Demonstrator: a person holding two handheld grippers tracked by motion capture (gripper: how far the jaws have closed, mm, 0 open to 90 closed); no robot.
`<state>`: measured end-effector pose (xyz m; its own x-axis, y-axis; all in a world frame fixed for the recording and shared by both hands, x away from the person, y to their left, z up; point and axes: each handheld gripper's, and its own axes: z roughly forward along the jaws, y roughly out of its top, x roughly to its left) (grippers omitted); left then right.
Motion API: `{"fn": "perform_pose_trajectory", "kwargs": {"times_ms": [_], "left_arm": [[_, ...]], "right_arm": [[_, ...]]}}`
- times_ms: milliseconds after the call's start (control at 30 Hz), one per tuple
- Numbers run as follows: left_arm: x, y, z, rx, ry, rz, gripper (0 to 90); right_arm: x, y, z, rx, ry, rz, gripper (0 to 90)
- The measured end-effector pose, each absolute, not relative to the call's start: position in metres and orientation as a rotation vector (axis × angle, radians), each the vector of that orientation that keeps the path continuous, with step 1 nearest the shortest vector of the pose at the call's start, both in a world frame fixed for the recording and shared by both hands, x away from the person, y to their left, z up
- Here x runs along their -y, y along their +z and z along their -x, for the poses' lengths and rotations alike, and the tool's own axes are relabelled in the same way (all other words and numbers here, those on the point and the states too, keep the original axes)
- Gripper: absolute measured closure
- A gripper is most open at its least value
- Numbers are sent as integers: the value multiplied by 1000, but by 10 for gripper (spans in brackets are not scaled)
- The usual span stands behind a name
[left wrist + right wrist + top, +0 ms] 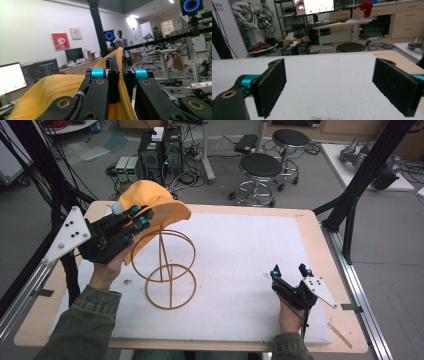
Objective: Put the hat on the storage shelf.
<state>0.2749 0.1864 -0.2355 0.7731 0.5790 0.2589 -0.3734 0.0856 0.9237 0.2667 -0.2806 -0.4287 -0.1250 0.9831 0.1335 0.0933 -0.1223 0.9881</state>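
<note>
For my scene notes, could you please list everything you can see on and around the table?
Cap: one, yellow-orange, held up above the wire stand.
Wire stand: one, orange, upright on the pad's left half.
Pad: one, white, covering the table.
Table: one, light wood.
Stools: two, black, on the floor behind the table.
Left gripper: one, black, shut on the cap's edge.
Right gripper: one, black, open, low over the pad's right side.

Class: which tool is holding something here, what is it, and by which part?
The left tool pinches the yellow cap by its edge; the right tool is open, holding nothing.
</note>
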Motion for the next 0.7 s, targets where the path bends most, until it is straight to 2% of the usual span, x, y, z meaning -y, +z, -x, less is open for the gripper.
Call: {"fn": "perform_pose_trajectory", "kwargs": {"times_ms": [300,700], "left_arm": [[-168,-237,-257,-88,715,-1370,869],[-148,-250,-252,6,746,-1547,868]], "right_arm": [[281,-429,-267,-1300,1362,-1298,109],[281,-428,-266,-1290,1361,-1306,109]]}}
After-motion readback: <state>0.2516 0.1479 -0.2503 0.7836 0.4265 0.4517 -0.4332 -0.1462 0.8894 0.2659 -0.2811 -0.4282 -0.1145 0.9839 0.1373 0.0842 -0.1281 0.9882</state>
